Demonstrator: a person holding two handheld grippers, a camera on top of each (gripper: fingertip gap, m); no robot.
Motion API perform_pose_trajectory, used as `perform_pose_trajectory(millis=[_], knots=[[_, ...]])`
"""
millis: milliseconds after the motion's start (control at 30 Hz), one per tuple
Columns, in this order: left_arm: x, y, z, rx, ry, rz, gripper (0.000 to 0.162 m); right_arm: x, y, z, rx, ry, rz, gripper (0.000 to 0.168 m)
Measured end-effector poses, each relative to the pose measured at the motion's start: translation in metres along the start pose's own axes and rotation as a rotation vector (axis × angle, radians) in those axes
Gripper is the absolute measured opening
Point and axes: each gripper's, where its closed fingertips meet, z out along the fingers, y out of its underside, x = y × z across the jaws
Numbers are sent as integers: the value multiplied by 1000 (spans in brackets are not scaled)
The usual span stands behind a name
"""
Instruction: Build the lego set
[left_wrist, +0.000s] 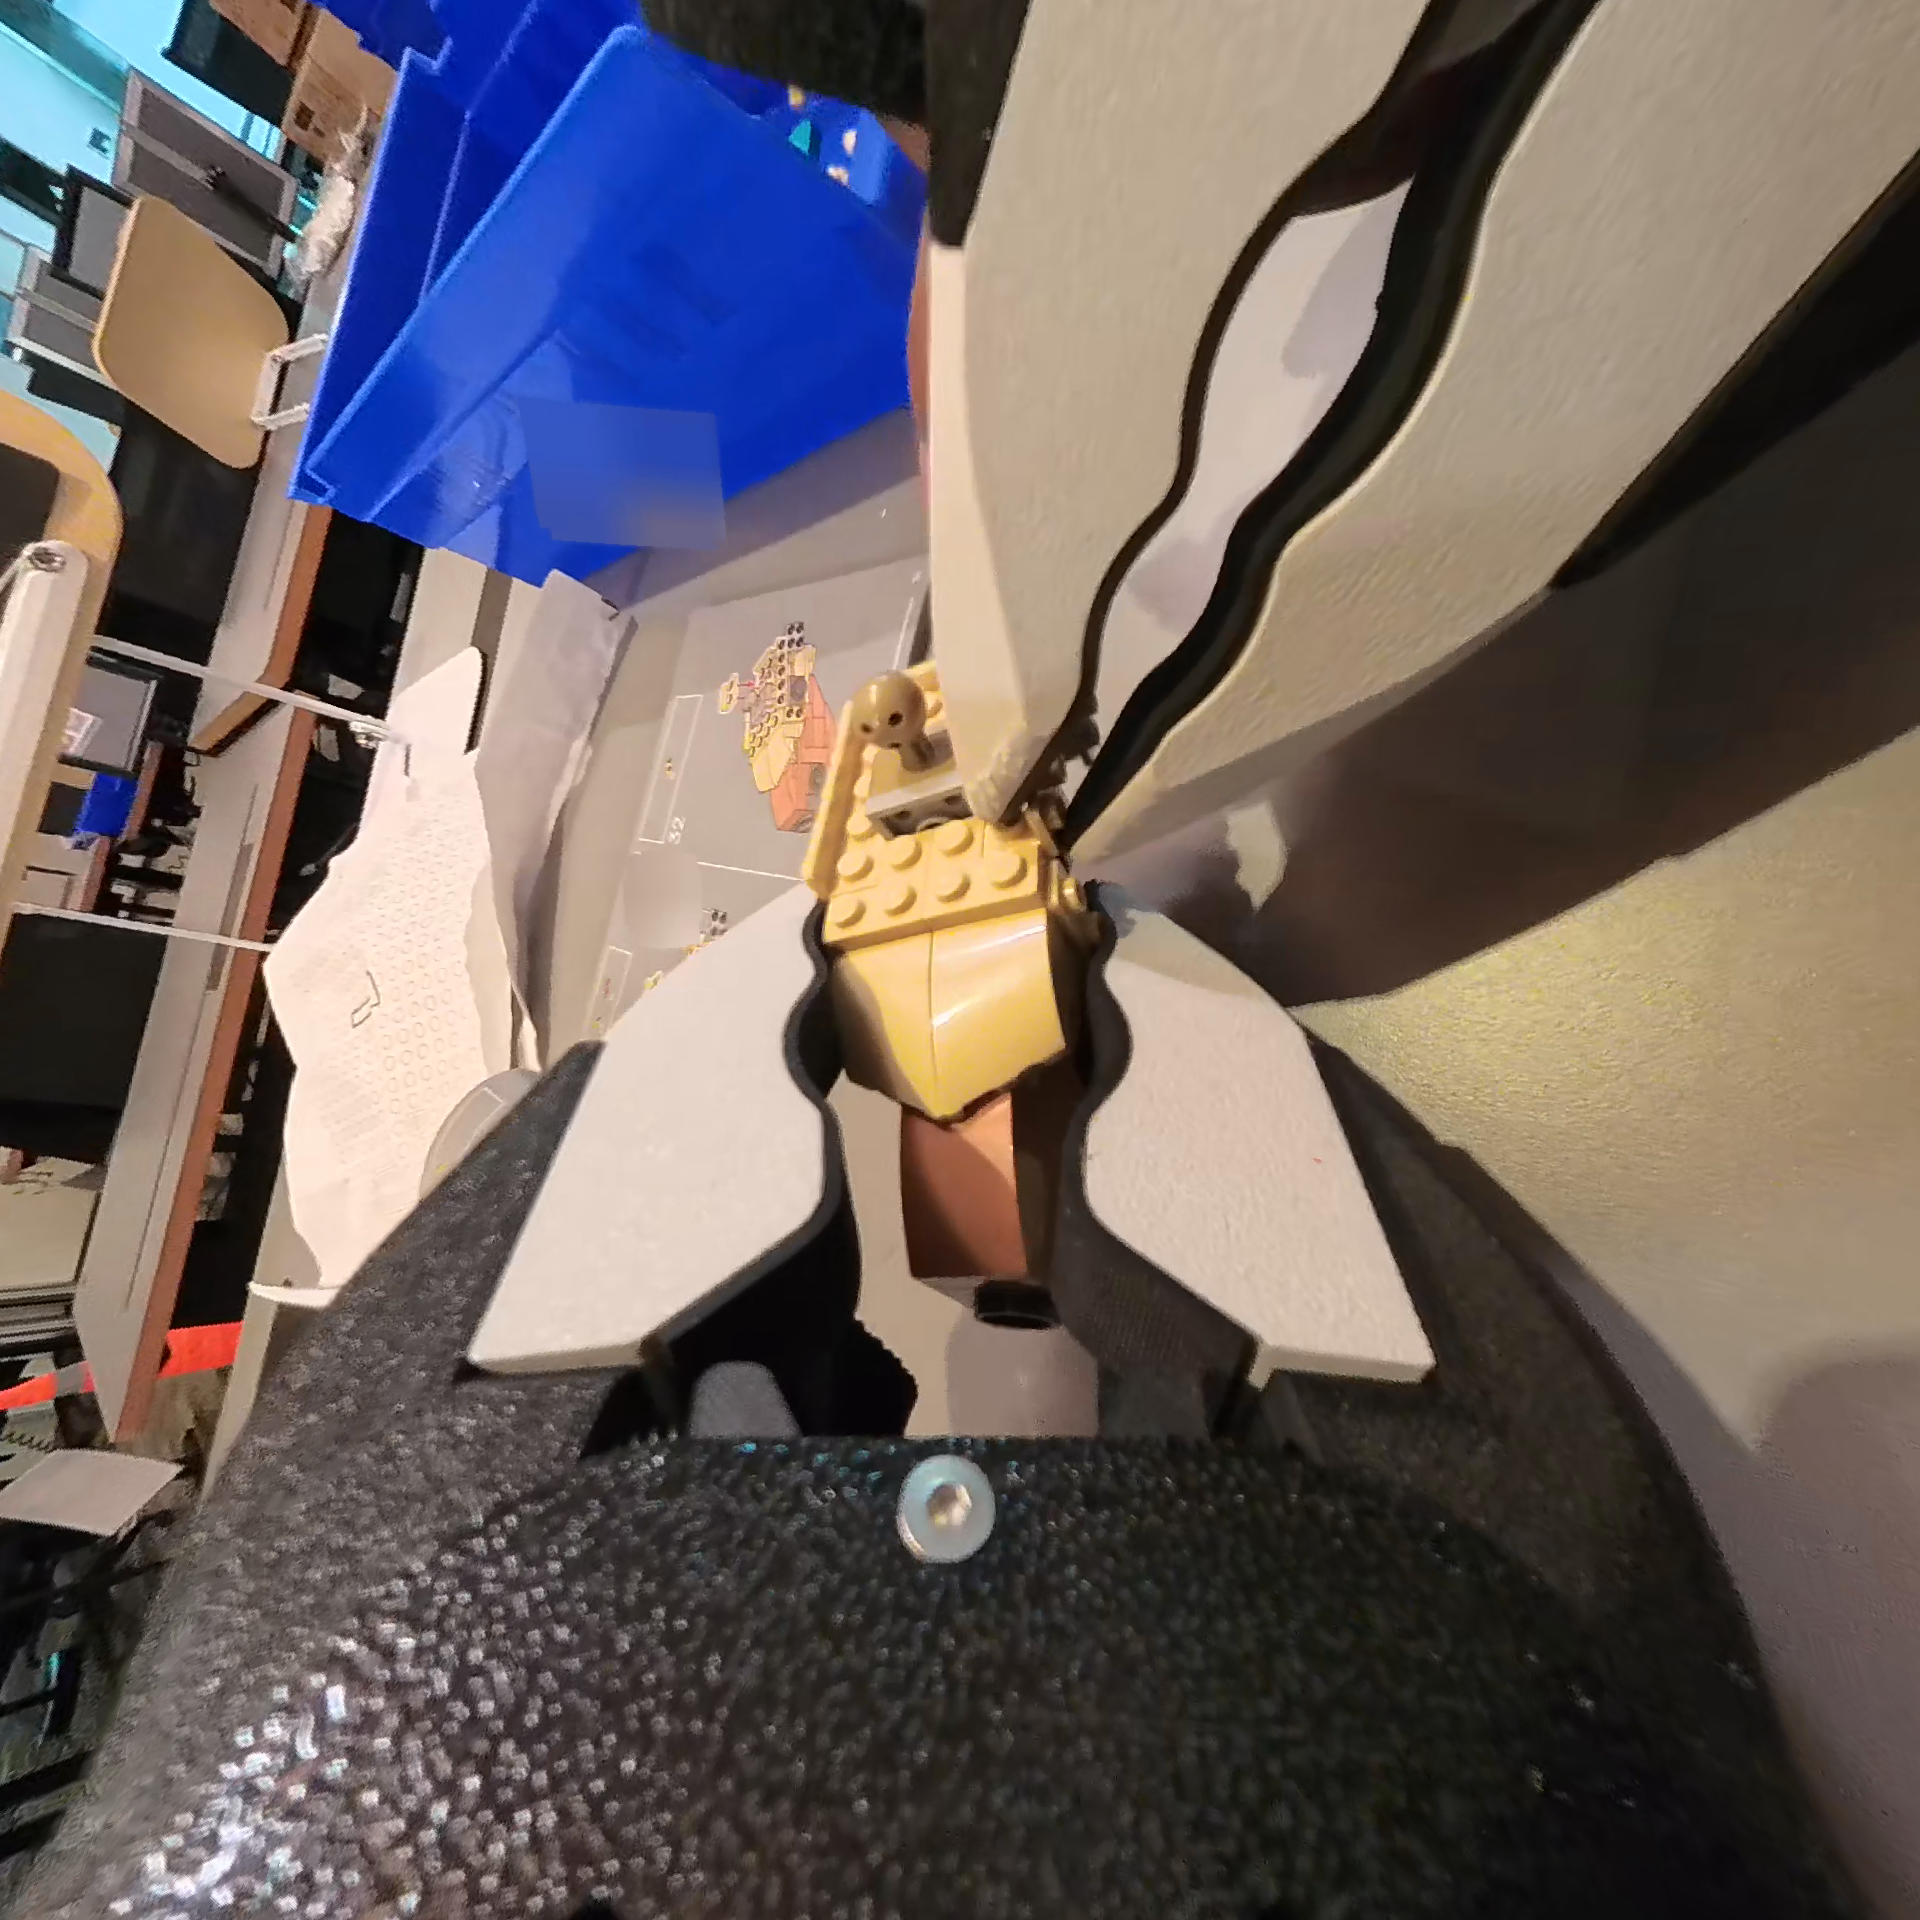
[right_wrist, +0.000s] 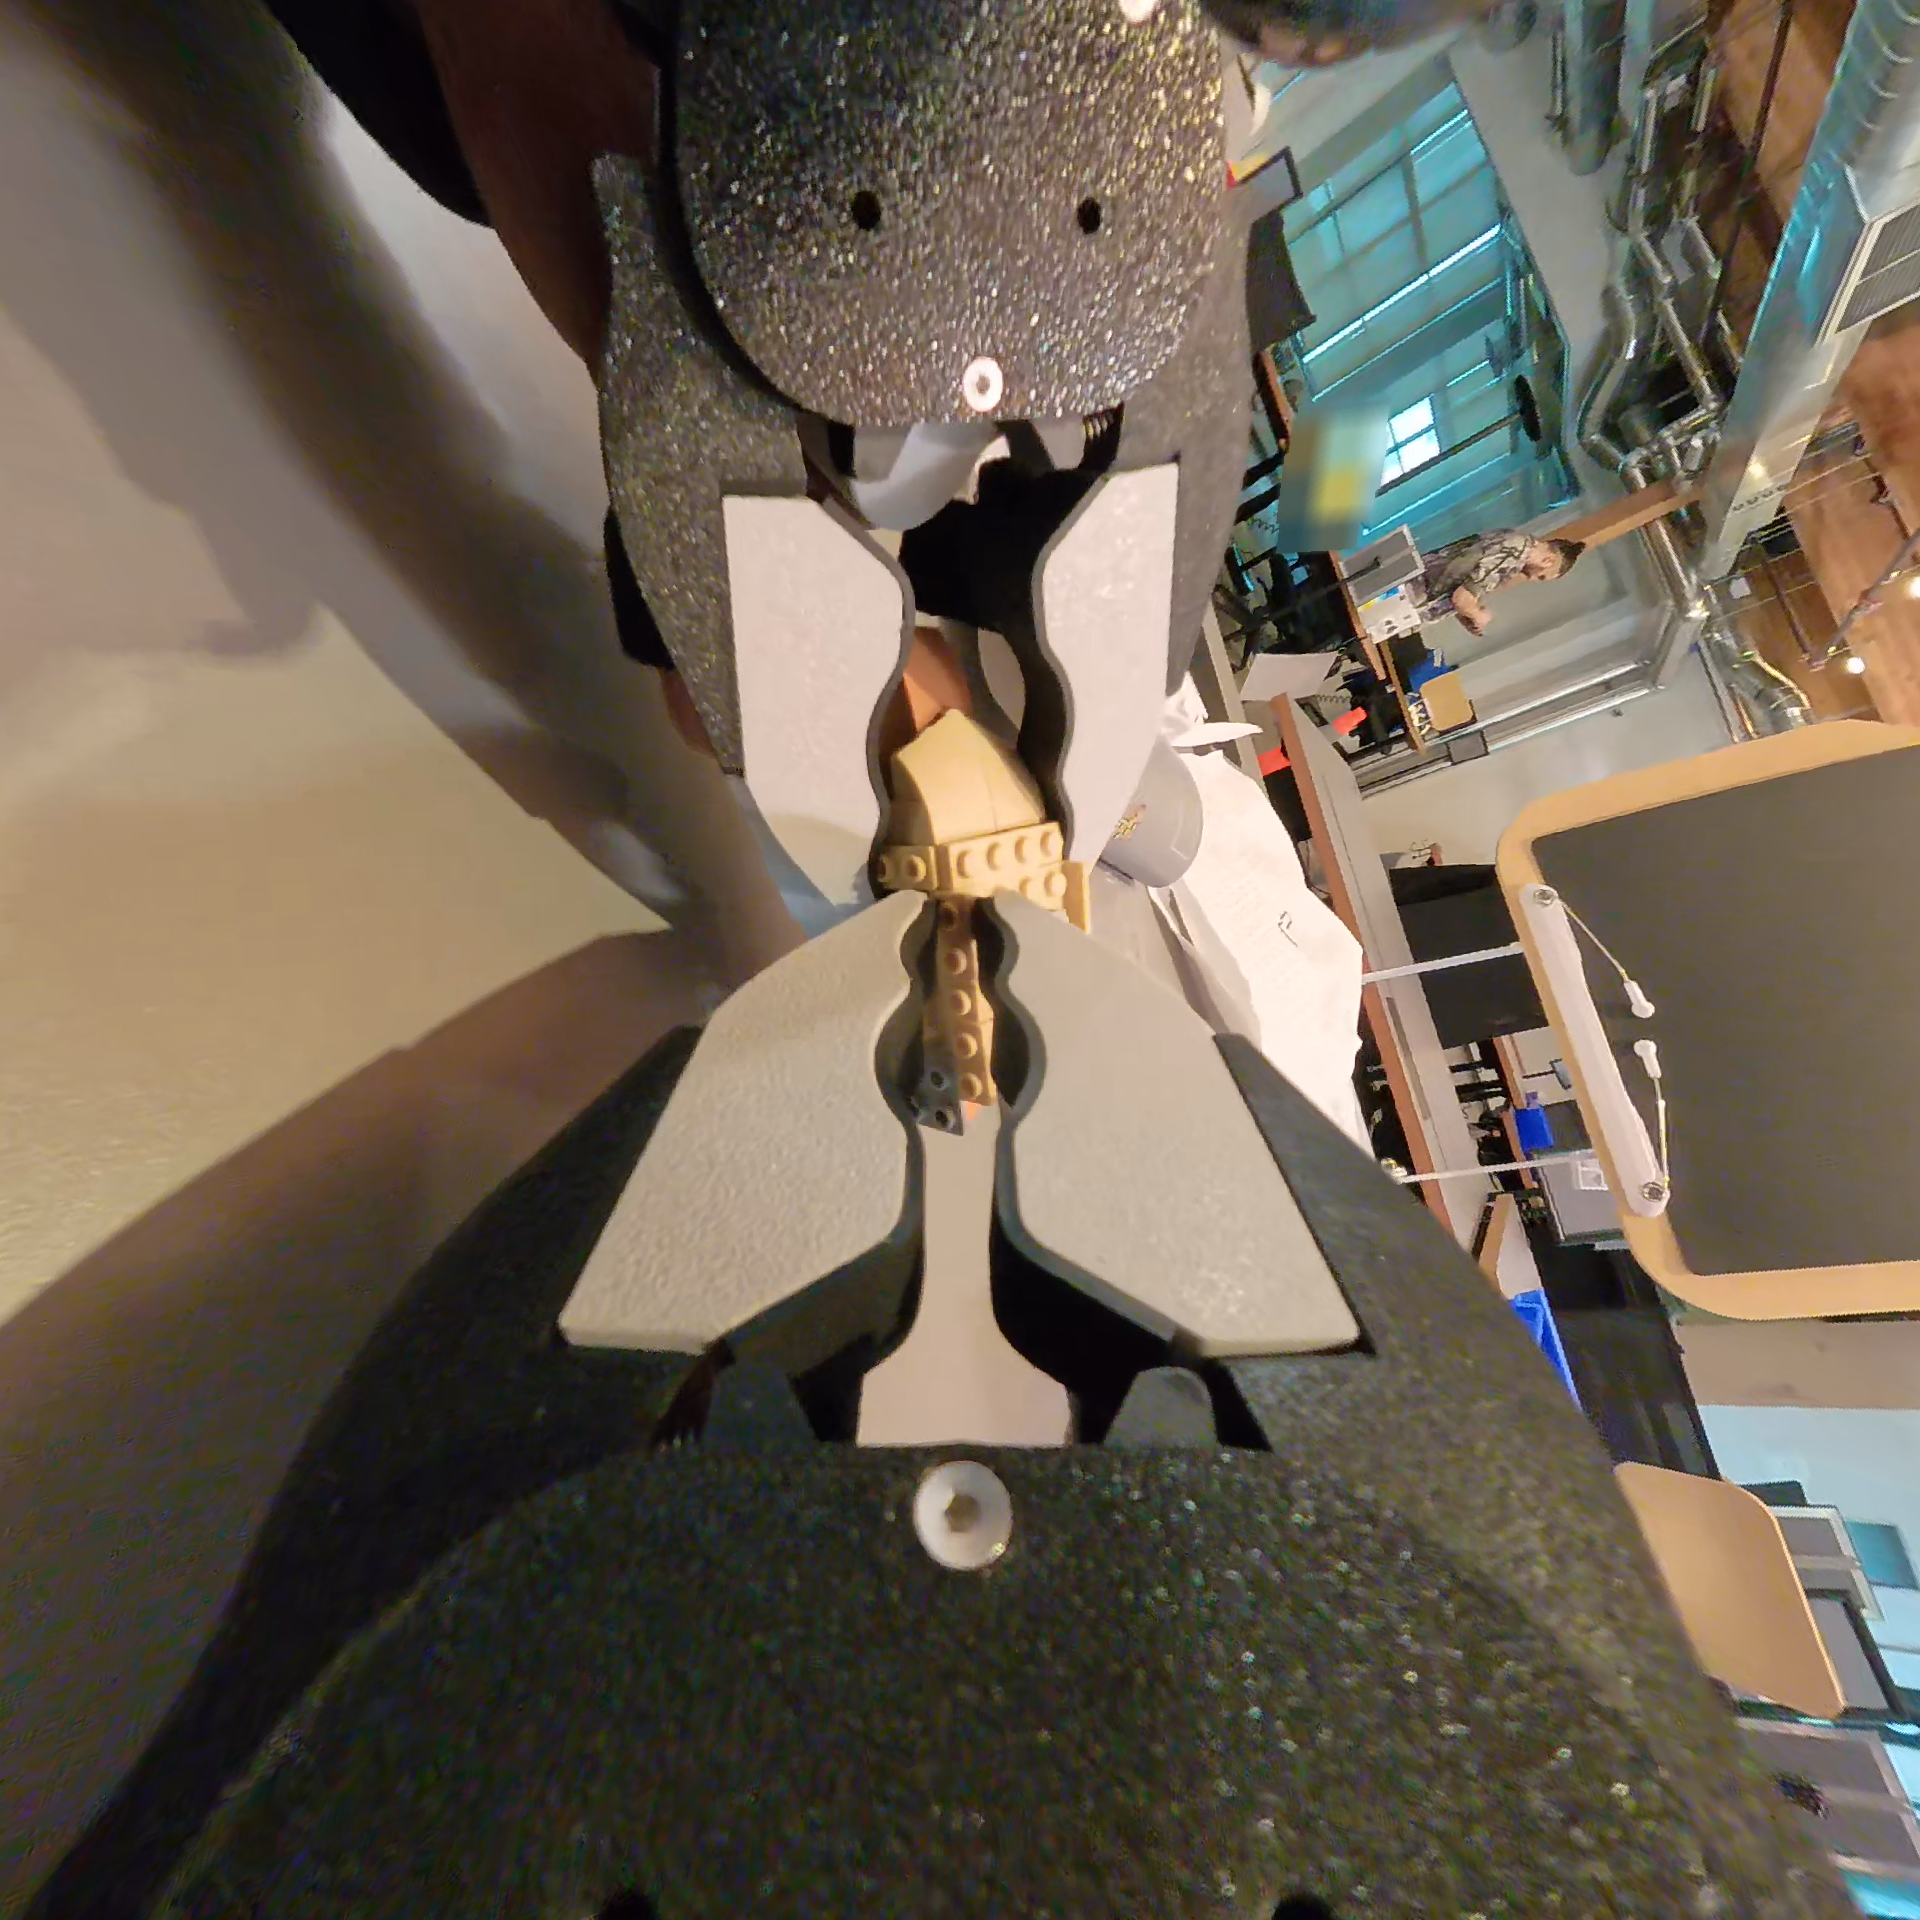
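Workshop backdrop, both fingers (left_wrist: 727, 1039) clamped on tan lego model (left_wrist: 940, 987)

My two grippers meet tip to tip on the tan lego model (left_wrist: 940, 977), so no room between them. The blue bins (left_wrist: 623, 312) and white paper bag (left_wrist: 395, 966) crowd one side. The grey table (left_wrist: 1558, 1195) blocks the other side.

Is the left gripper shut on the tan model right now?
Shut: the left gripper jaws press both sides of the tan lego model.
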Motion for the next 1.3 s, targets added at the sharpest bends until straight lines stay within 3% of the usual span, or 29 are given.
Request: perform_pose_trajectory(millis=[200, 433, 833, 1000, 1300], knots=[[-1, 2, 3, 0, -2, 6, 44, -4, 6, 1, -25, -7, -4, 15], [0, -2, 1, 15, -5, 21, 43, -1, 4, -2, -13, -12, 32, 7], [4, -2, 4, 14, 28, 7, 43, -5, 5, -4, -7, -69, 75, 7], [-4, -1, 5, 22, 14, -35, 43, -1, 7, -9, 4, -80, 148, 33], [-4, -3, 2, 35, 11, -45, 43, 1, 17, -10, -60, -52, 53, 21]])
